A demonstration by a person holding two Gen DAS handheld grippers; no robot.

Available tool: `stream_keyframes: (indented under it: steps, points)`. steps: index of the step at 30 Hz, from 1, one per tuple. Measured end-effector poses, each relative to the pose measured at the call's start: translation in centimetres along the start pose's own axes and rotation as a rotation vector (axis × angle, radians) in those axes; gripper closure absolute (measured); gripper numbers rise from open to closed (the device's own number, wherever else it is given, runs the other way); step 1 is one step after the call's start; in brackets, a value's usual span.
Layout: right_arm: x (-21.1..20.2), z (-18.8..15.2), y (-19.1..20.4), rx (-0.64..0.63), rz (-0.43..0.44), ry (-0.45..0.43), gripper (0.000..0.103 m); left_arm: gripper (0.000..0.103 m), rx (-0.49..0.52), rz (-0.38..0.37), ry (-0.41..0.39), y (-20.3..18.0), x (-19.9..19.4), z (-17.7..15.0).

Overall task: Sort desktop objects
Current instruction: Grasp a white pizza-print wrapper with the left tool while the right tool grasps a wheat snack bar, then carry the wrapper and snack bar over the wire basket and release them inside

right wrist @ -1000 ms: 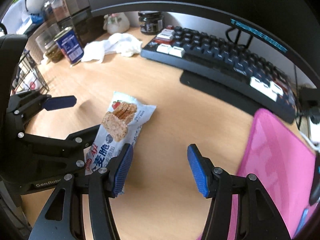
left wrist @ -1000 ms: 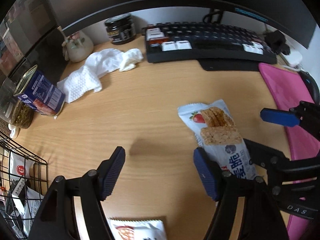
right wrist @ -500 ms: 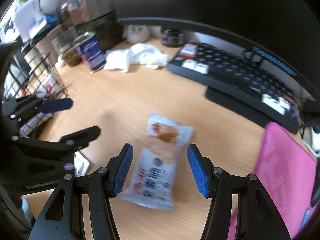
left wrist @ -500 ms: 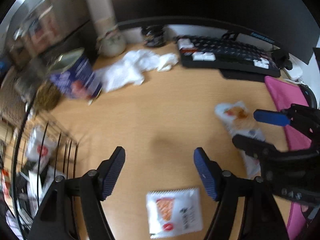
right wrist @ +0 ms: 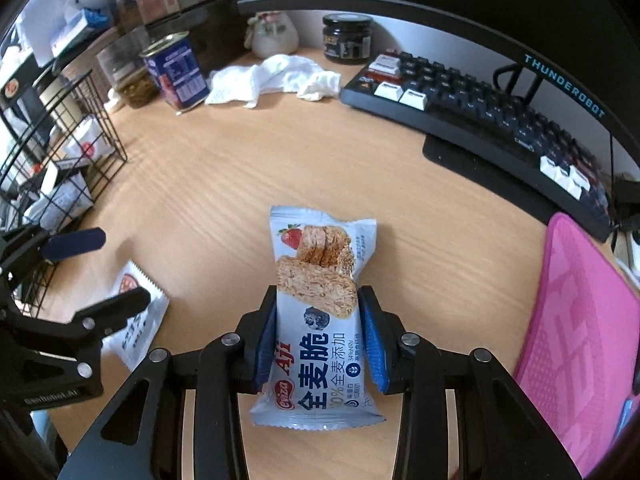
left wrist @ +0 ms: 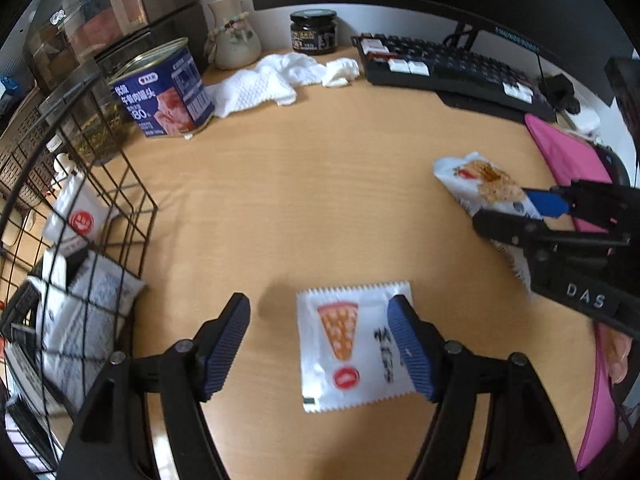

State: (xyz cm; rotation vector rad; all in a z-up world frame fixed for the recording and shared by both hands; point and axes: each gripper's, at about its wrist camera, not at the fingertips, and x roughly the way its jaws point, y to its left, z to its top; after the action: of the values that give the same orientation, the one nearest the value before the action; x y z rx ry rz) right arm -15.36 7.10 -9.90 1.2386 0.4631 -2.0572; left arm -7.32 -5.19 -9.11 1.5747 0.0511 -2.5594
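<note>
My right gripper (right wrist: 318, 338) is shut on a light-blue cereal-bar snack packet (right wrist: 320, 280), its pads pressed on both sides of the packet's middle. The same packet shows at the right of the left wrist view (left wrist: 480, 184). My left gripper (left wrist: 320, 344) is open above the wooden desk, and a white sachet with a pizza picture (left wrist: 352, 348) lies between its fingers, nearer the right one. The sachet also shows in the right wrist view (right wrist: 136, 320).
A black wire basket (left wrist: 80, 216) with several packets stands at the left. A blue tin can (left wrist: 164, 88), white cloth (left wrist: 276, 80), dark jar (left wrist: 314, 32), vase (left wrist: 234, 36), keyboard (left wrist: 452, 68) and pink pad (left wrist: 568, 156) lie along the back and right.
My right gripper has moved over the cereal-bar packet and closed on it. My left gripper has drawn back and left, so the pizza sachet now lies between its open fingers.
</note>
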Motion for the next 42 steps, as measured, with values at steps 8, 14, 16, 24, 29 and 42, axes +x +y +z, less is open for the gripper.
stream_keyframes:
  steps: [8, 14, 16, 24, 29, 42]
  points:
    - [-0.8, -1.5, 0.6, -0.024, 0.015, -0.033, 0.066, 0.008, -0.043, -0.037, -0.035, -0.2, 0.5, -1.5]
    - [-1.0, -1.7, 0.2, -0.002, 0.041, -0.056, 0.066, 0.057, -0.022, -0.045, -0.056, -0.9, -0.3, -1.4]
    - [-1.0, -1.7, 0.2, -0.002, 0.04, -0.056, 0.066, 0.07, -0.016, -0.051, -0.048, -1.2, -0.4, -1.1]
    - [-2.4, -1.5, 0.3, 0.009, 0.039, -0.095, 0.068, 0.095, 0.006, 0.01, -0.103, -1.0, -2.3, -0.4]
    - [-5.1, 0.1, 1.7, -0.004, 0.062, -0.144, 0.068, 0.095, -0.014, 0.043, -0.197, 1.1, -6.5, 0.6]
    - [-10.6, 9.0, 19.9, -0.261, 0.272, -0.269, 0.068, 0.095, -0.292, 0.246, -0.334, 17.2, -14.9, -2.5]
